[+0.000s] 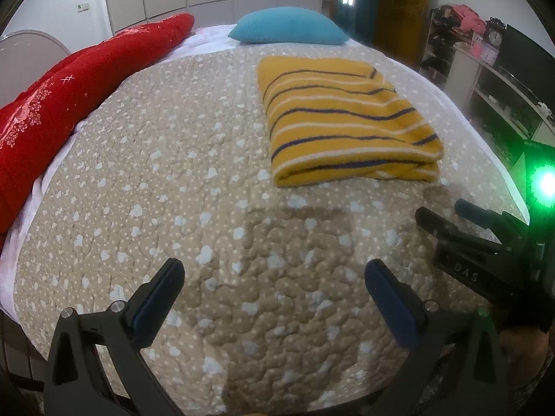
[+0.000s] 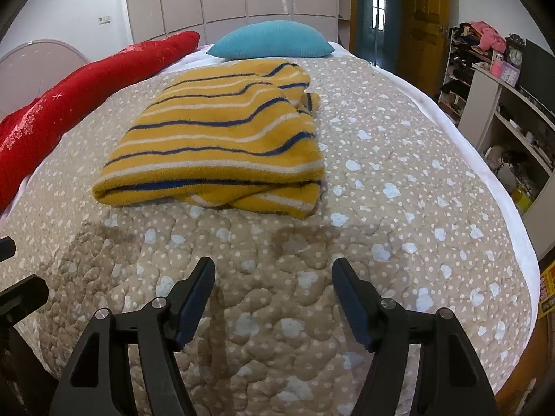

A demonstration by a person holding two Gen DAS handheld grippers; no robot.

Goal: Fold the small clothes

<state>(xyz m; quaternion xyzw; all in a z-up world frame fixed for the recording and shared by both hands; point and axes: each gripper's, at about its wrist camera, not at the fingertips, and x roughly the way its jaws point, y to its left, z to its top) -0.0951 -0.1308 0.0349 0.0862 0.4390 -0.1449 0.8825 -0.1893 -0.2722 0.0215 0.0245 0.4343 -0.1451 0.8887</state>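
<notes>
Both hand-held grippers, left hand-held gripper (image 1: pixel 274 274) and right hand-held gripper (image 2: pixel 274 274), are held spread, empty, above the bed (image 2: pixel 399 180). One folded striped garment (image 2: pixel 222 142) is seen beyond them.

Bed (image 2: pixel 399 180), beige dotted quilt: folded yellow striped garment (image 2: pixel 222 138), teal pillow (image 2: pixel 270 40), red blanket (image 2: pixel 69 100).

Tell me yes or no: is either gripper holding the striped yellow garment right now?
No. The left gripper and right gripper hover open over the bedspread, apart from the folded yellow garment.
</notes>
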